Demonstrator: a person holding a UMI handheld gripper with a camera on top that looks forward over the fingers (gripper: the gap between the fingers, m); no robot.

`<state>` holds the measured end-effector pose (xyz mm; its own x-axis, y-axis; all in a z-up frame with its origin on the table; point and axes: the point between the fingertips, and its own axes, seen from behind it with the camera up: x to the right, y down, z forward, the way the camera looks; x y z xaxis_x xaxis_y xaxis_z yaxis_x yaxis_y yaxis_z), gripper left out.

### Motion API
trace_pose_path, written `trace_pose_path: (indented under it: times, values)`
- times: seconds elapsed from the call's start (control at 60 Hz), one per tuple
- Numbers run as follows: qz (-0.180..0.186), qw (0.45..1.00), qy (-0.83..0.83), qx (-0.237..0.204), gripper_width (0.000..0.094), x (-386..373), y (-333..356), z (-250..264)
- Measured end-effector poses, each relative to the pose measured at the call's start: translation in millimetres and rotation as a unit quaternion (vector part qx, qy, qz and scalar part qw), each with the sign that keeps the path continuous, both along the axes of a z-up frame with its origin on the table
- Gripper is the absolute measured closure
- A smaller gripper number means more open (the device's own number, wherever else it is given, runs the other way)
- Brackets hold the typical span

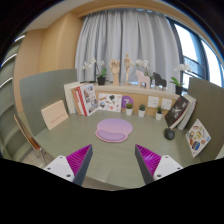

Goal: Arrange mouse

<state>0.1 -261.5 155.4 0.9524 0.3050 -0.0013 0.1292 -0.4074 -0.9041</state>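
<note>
mouse: can't spot one anywhere tbh, nothing between the fingers or on the table ahead

gripper [112,160]: fingers spread apart, holding nothing, hovering above the near table [70,135] edge, probably just scanning for it

mat [114,129]: round purple one just beyond the fingers, bare on top, my guess is the mouse ends up there

pots [143,109]: small ones behind the mat, contents too tiny to tell

books [85,98]: propped along the back like a display

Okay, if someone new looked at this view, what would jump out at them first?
Probably the round lilac mat lying alone on the green table, just beyond the open gripper. Next, the crowded row of pictures, small plants and figurines along the table's far edge, before grey curtains.
</note>
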Motion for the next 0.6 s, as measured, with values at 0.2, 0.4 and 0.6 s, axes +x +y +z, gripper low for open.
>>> trace_pose_path:
  times: [0.2,0.4,0.6]
  values:
    - [-0.082,0.995,-0.019,-0.06,0.0073,100,30,-81]
    - [-0.164,0.983,-0.014,-0.085,0.008,189,94,-113]
    - [-0.185,0.978,-0.019,-0.097,0.0085,244,188,-135]
